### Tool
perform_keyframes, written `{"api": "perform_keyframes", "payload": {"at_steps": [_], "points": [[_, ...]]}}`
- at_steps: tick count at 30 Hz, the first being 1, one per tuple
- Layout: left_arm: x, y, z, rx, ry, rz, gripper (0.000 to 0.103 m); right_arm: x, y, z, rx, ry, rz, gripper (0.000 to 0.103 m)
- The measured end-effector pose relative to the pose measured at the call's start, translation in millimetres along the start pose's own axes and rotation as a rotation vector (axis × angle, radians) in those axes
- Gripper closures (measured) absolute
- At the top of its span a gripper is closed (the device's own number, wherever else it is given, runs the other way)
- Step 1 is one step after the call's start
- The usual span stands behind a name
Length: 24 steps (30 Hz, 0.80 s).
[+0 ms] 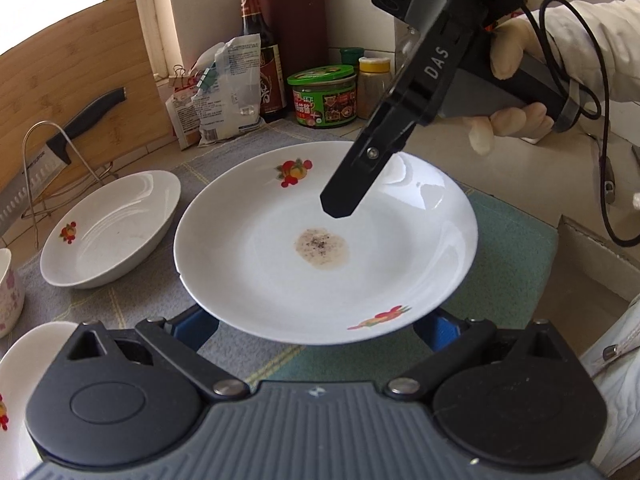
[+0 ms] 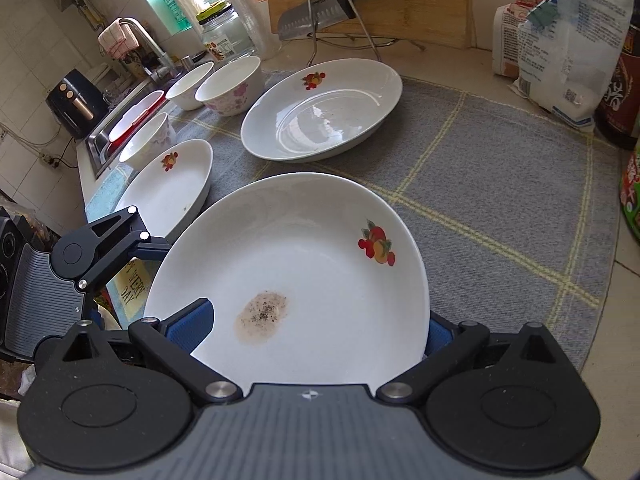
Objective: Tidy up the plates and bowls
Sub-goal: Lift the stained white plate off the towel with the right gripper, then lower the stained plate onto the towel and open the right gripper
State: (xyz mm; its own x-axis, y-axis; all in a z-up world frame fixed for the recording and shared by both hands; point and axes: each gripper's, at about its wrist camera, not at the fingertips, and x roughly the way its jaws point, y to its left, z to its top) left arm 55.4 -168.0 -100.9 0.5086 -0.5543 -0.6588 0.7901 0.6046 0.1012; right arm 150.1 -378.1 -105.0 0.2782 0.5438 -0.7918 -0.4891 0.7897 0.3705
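Stained plate (image 2: 304, 280) sits between both sets of tongs, over the near part of the grey mat (image 2: 500, 184) on the tabletop. Can't tell whether it's fully lifted or its base is touching the mat.

Left tongs (image 1: 320, 330): blue pads spread wide, one either side of the plate's near rim, plate edge over the gap. Open as far as I can see. No pinch visible.

Right tongs (image 2: 316, 334): same picture in their own view, pads wide apart at the rim. From the left wrist view one black finger (image 1: 340, 200) pokes in above the plate's far side (the mate is hidden, so a grip on the rim can't be ruled out). Calling it: cannot tell.

Handling, my read:
- Glazed ceramic, rigid, moderately heavy, brittle. Chips on a drop or a hard clack against another plate.
- Glaze is slick; the greasy-looking speckled residue (image 2: 262, 316) in the well won't help. Stay off the well.
- Take it at the rim, pads above and below the lip, opposite sides if both tongs are used. Keep it level.

Stack targets: second plate (image 2: 320, 112) further back on the mat, third plate (image 2: 168, 188) to its left. Floral bowls (image 2: 232, 88) beyond, near the sink (image 2: 100, 136).
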Motion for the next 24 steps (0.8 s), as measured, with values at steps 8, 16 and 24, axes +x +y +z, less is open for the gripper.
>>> {"api": "perform_keyframes", "payload": {"at_steps": [8,16,24], "points": [[39.2,-0.6,23.7,0.014,-0.014,-0.036,0.001,-18.8,-39.5,1.6,0.041,-0.050,-0.040,0.000],[66.0,6.1,40.9,0.006,-0.011,-0.047,0.001,-24.5,-64.1,4.4,0.054,-0.073,-0.074,0.000],[82.3,8.0,46.9,-0.004,0.006,-0.042,0.001,-18.6,-80.2,6.0,0.060,-0.069,-0.083,0.000]]}}
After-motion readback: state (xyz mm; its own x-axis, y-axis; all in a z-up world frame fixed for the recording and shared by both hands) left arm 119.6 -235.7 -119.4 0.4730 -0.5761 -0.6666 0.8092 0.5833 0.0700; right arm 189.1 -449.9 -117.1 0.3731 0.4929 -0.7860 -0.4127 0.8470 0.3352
